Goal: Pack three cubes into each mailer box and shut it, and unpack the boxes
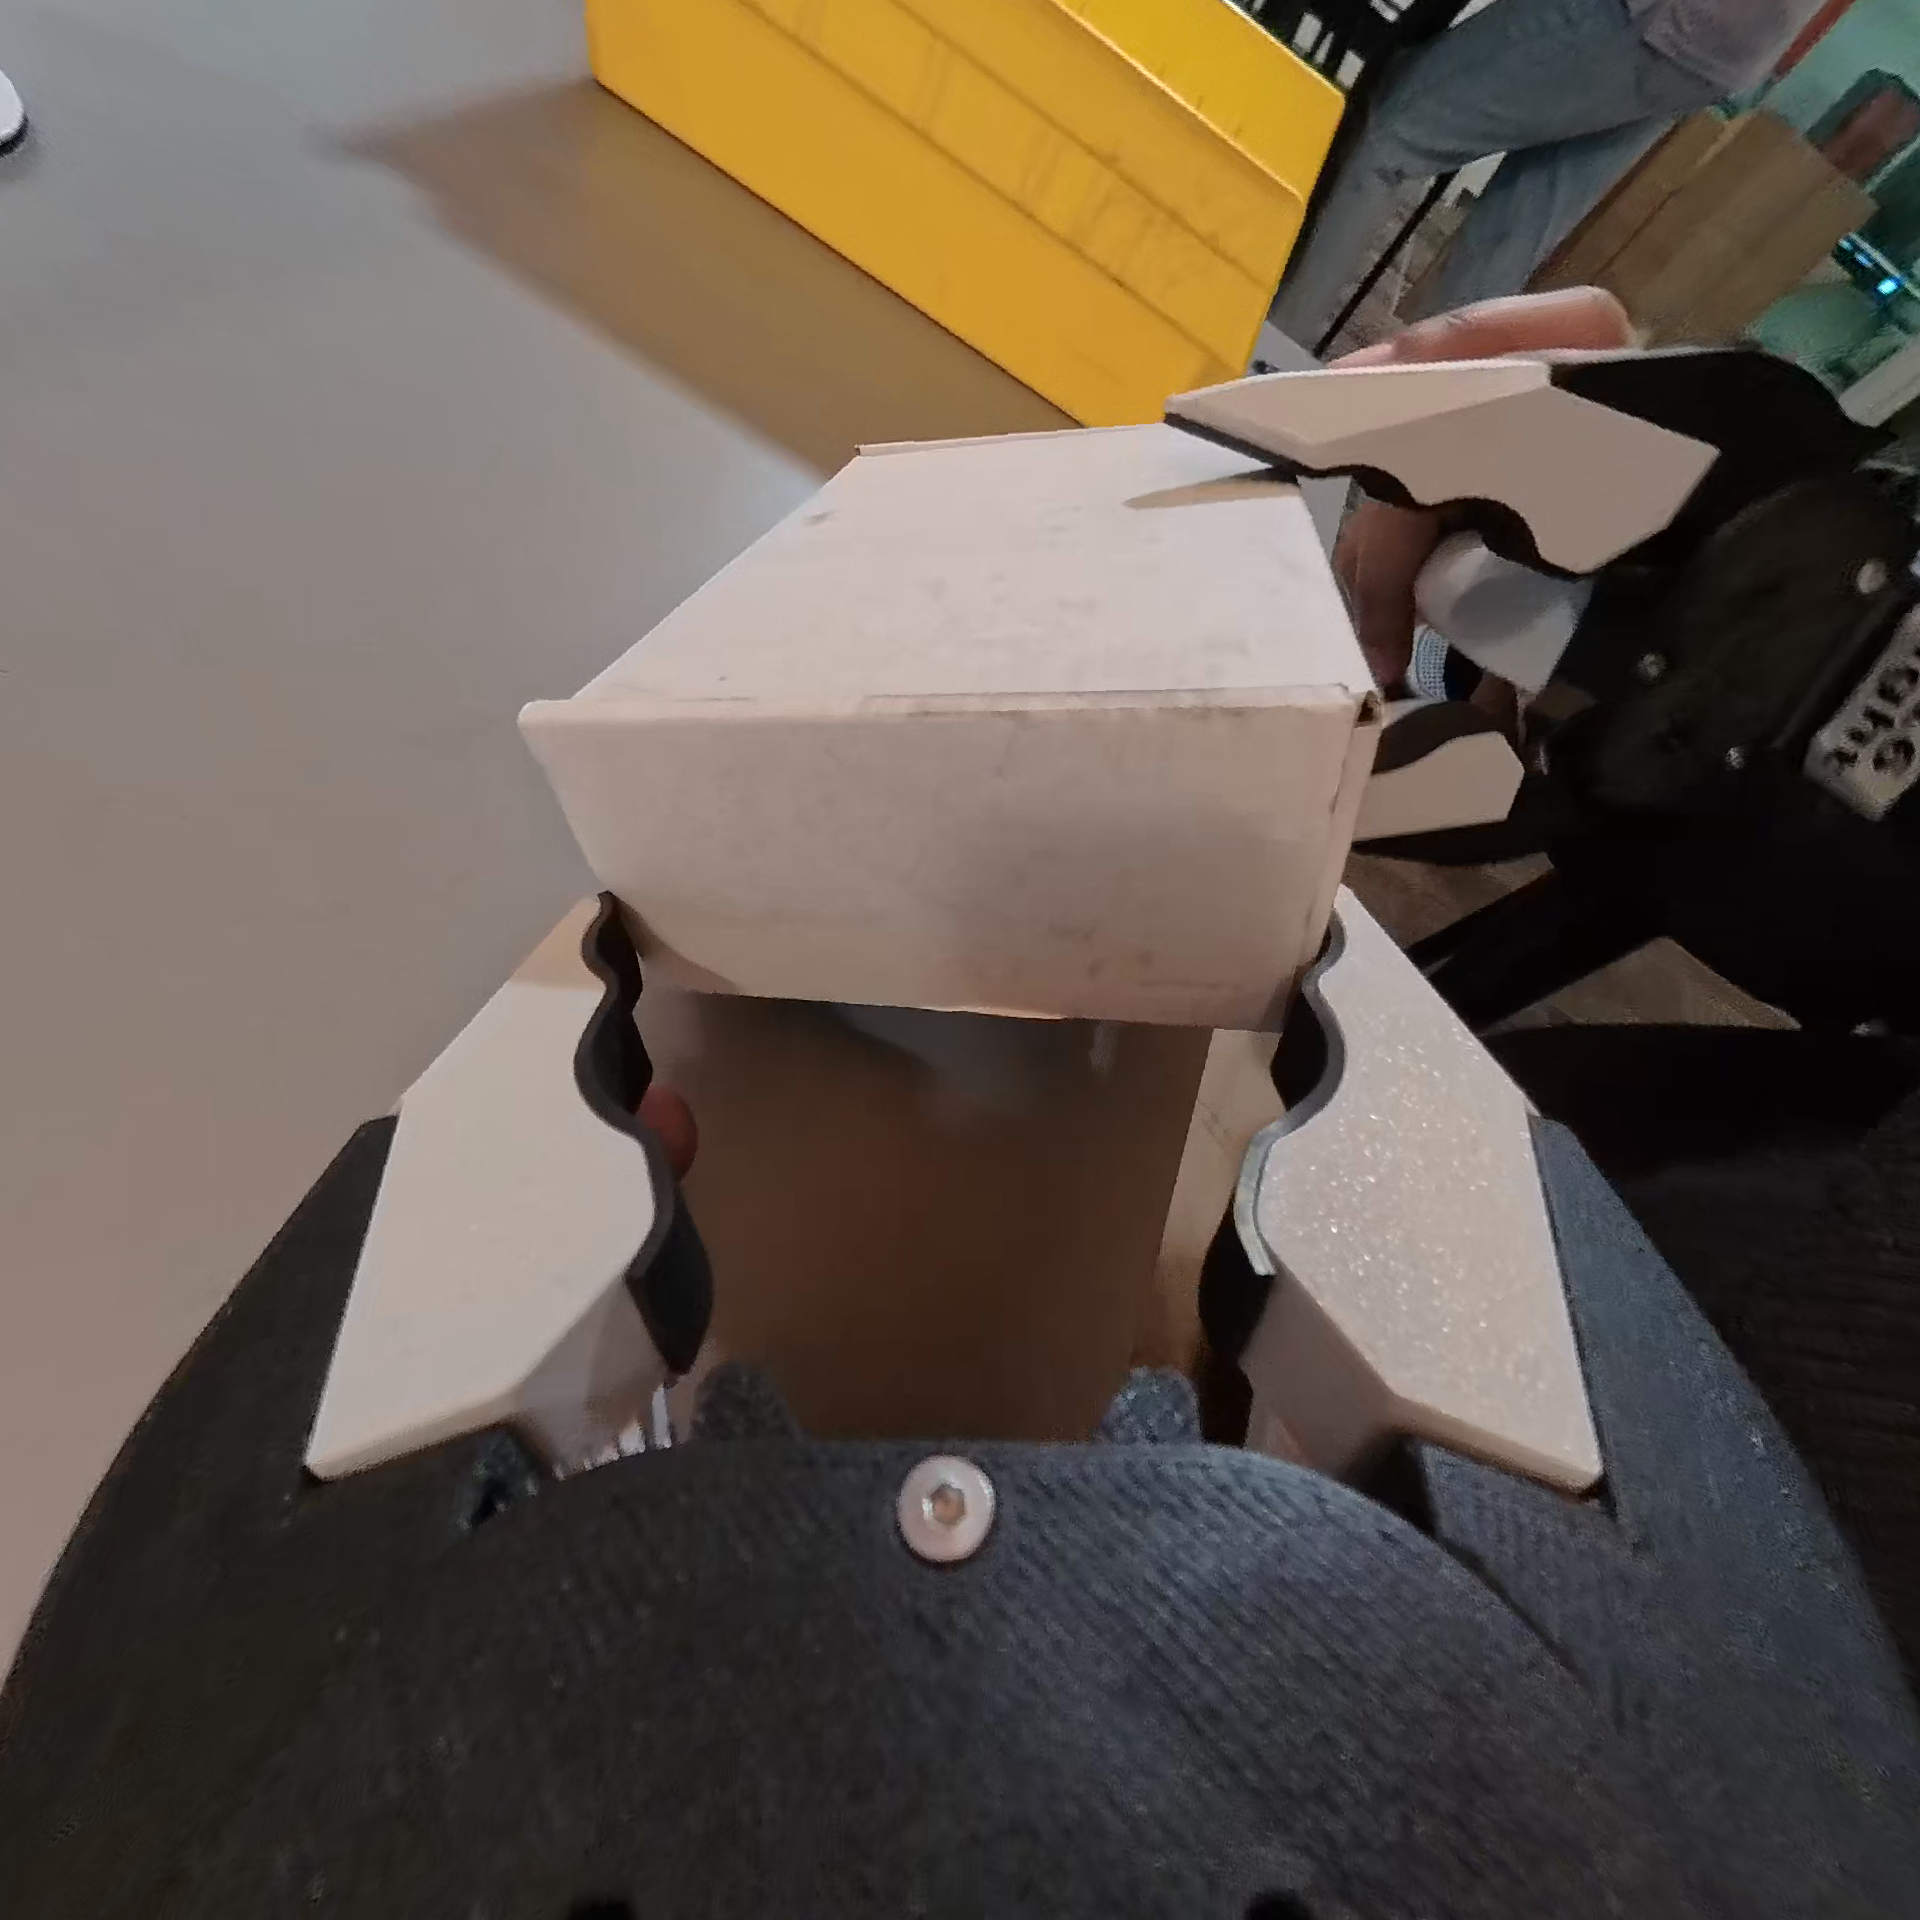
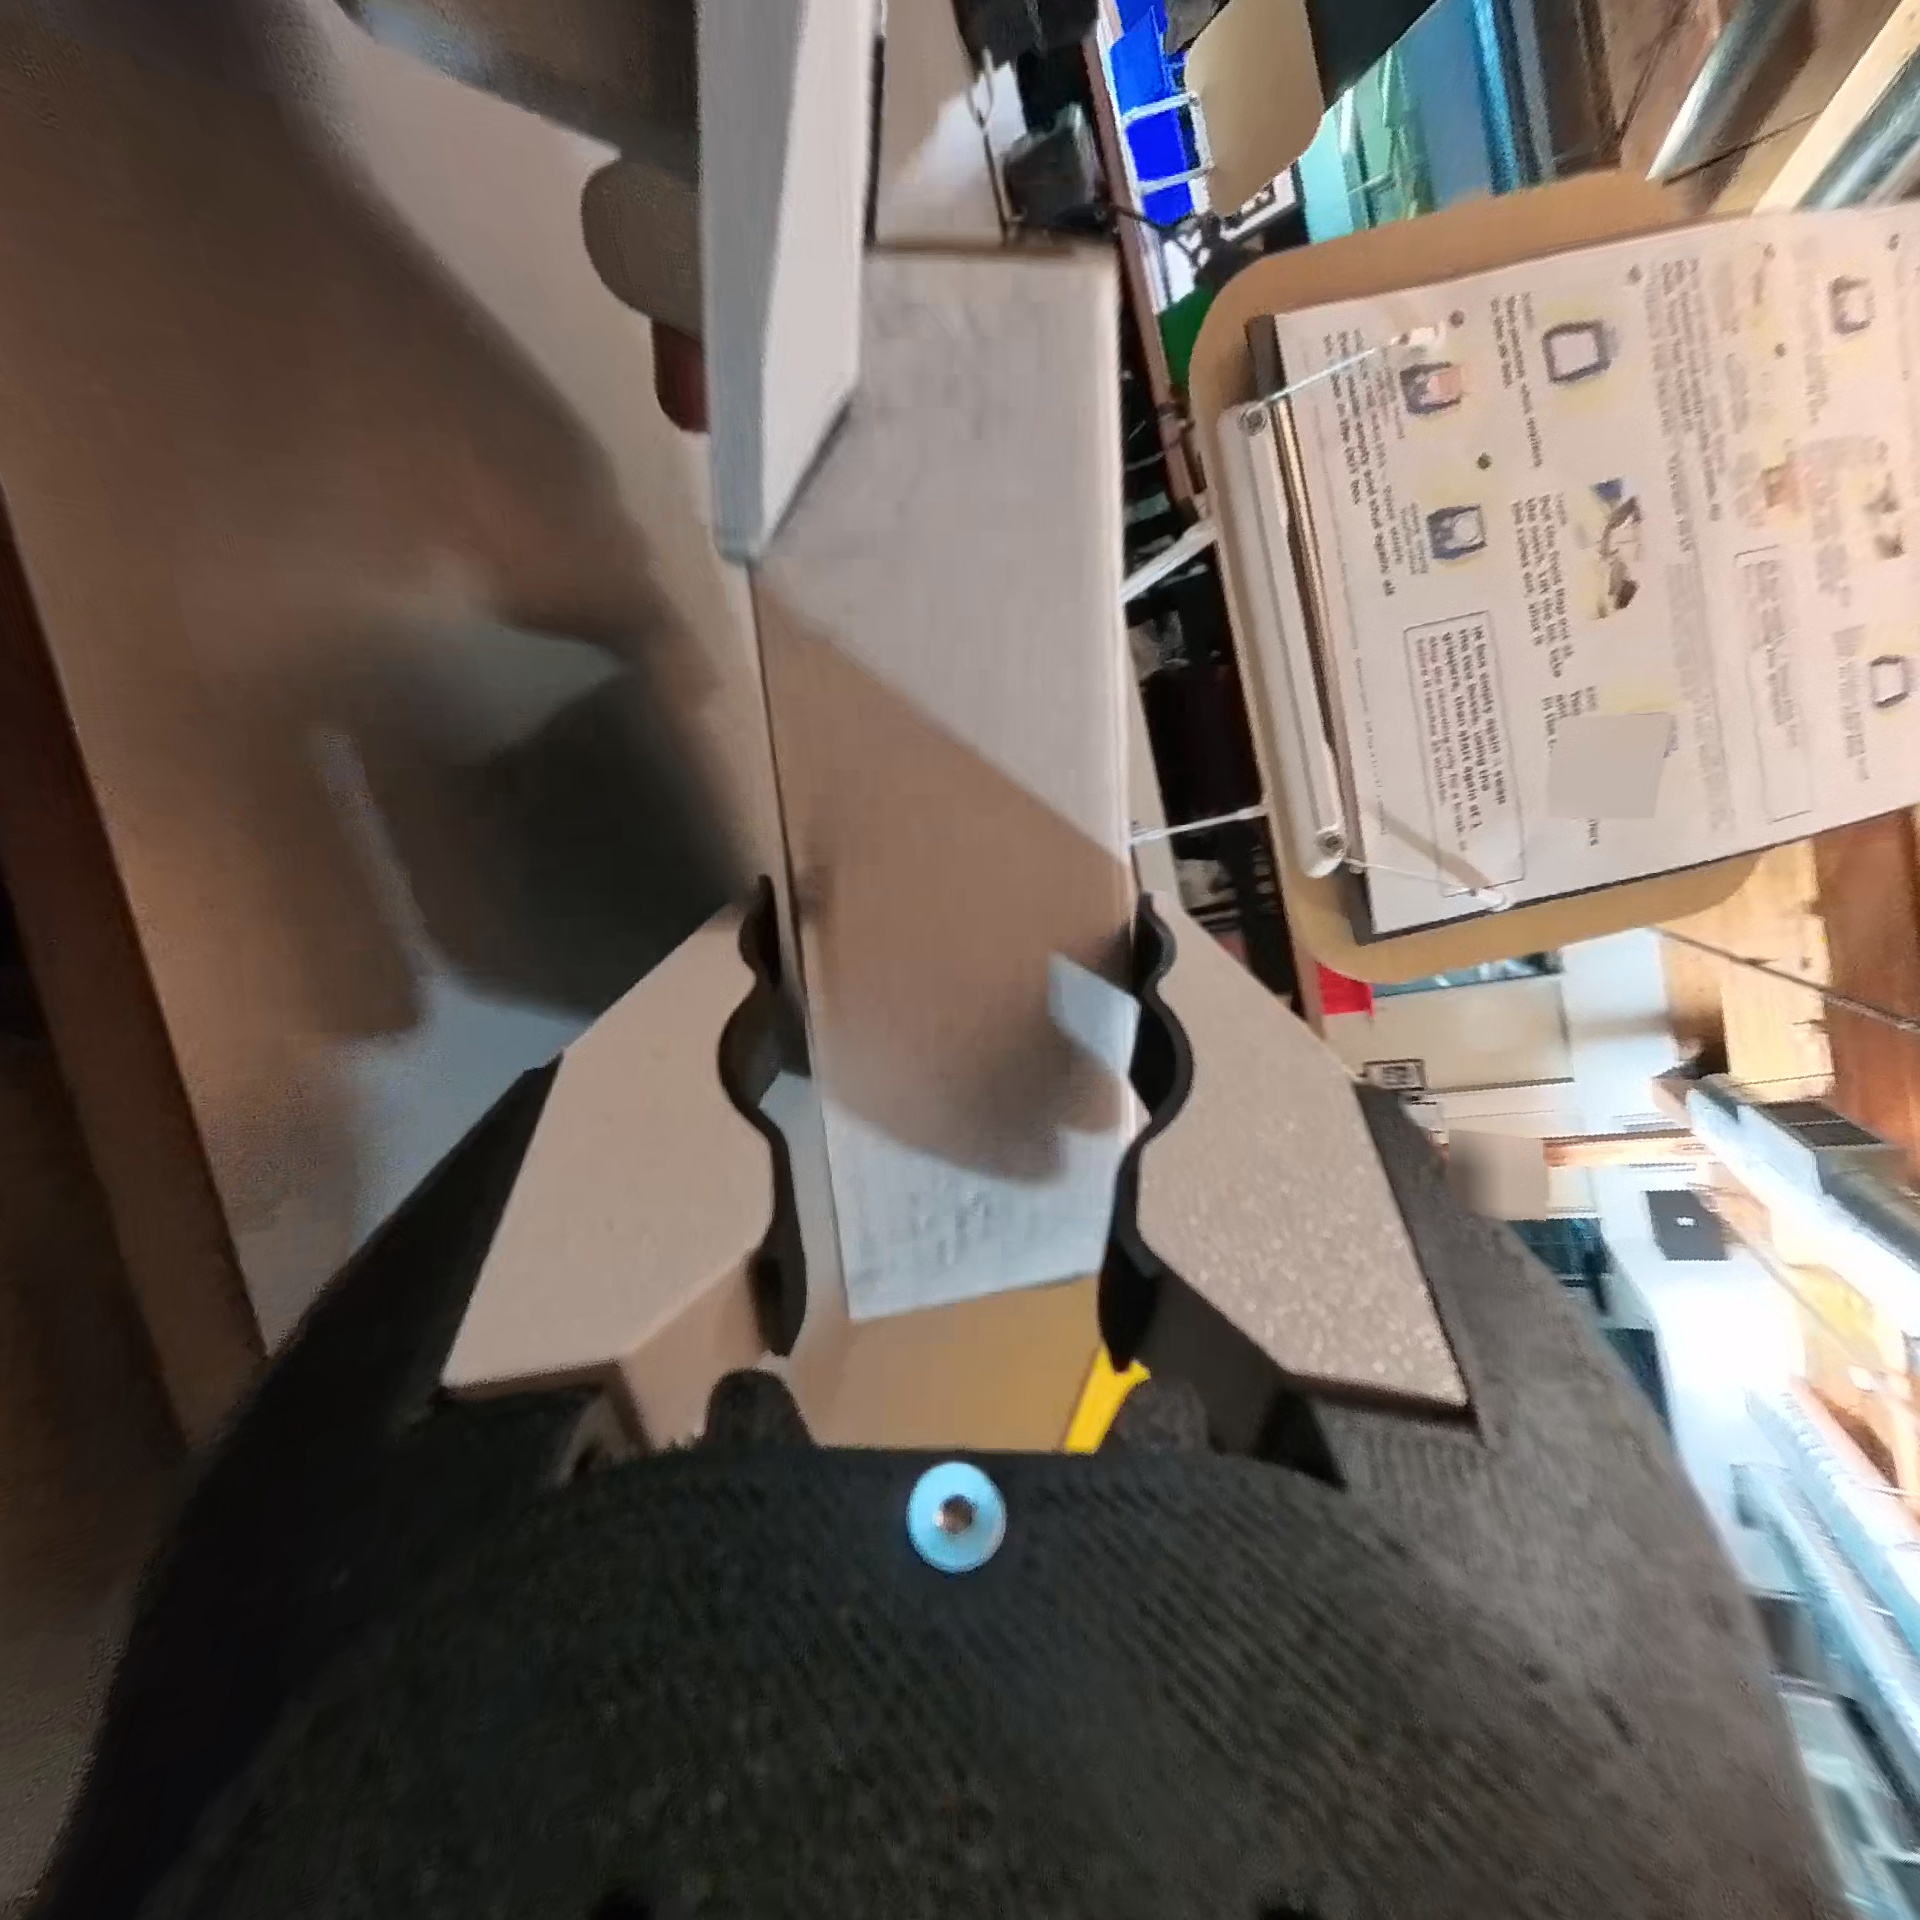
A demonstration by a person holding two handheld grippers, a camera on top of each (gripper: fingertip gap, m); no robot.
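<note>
One white mailer box (image 1: 966, 665), frame centre, is clamped by both the left gripper (image 1: 961, 961) and the right gripper (image 2: 951, 945); a yellow crate (image 1: 987, 177) sits upper centre on the grey table (image 1: 260, 571).

Right gripper (image 2: 951, 935) clamping mailer box (image 2: 966, 644)

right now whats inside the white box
Cannot tell. The white box is closed, gripped by the left gripper at its near end and the right gripper at its side; its walls hide any cubes inside.

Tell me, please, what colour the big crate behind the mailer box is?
Yellow. The crate shows best in the left wrist view, behind the box.
</note>
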